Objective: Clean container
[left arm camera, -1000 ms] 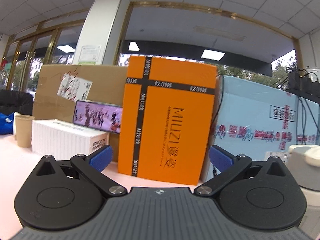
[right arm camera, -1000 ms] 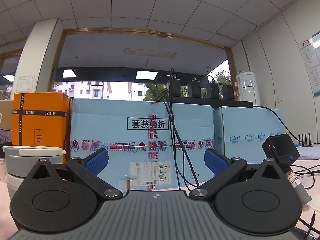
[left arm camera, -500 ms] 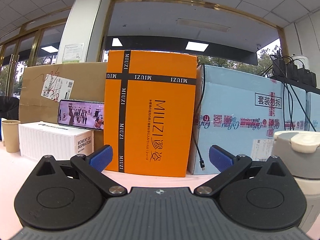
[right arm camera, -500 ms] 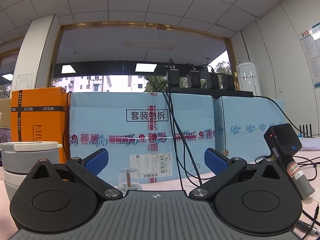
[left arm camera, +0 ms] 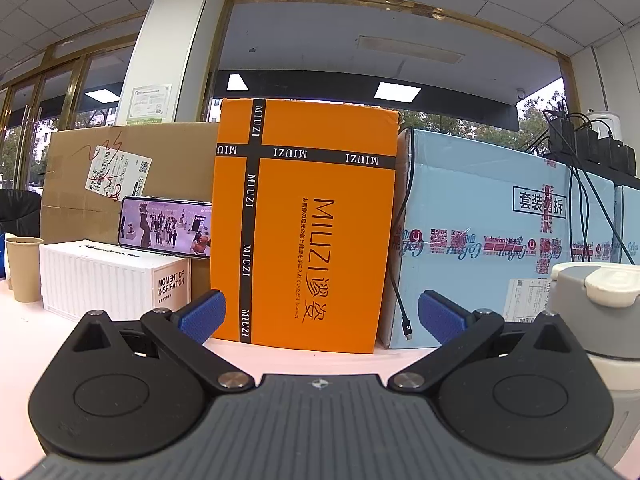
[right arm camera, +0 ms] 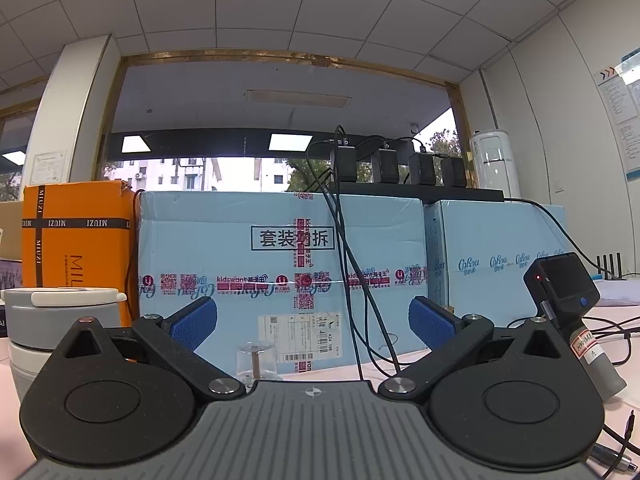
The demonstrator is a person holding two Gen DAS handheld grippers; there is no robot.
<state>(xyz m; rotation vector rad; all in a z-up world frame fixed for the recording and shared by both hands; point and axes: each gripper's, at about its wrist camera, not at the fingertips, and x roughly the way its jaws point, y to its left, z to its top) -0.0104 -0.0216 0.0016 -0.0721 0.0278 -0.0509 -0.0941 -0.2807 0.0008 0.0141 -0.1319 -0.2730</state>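
Grey-and-white container point(left arm camera: 592, 292) with a cream lid tab sits at the right edge of the left wrist view and at the lower left of the right wrist view point(right arm camera: 60, 320) — lid on, upright, on the pale pink table point(left arm camera: 36, 344). It lies between the two tools, outside both grips.

Left gripper point(left arm camera: 320, 316): blue pads wide apart, nothing between them, aimed at the orange MIUZI box point(left arm camera: 304, 220), not the container. Right gripper point(right arm camera: 312, 324): also spread, holding nothing, facing the blue carton point(right arm camera: 280, 260) with a small clear glass point(right arm camera: 256, 362) low in centre.

Risks, as judged: either tool swinging toward the container would come in side-on, so a finger could knock it over or shove it into the boxes. The glass sits right ahead of the right tool — easy to tip. Dangling black cables point(right arm camera: 352, 280) and the loose USB lead point(left arm camera: 400, 260) could snag a finger. The handheld camera point(right arm camera: 564, 284) at right stands tilted — a bump might topple it.
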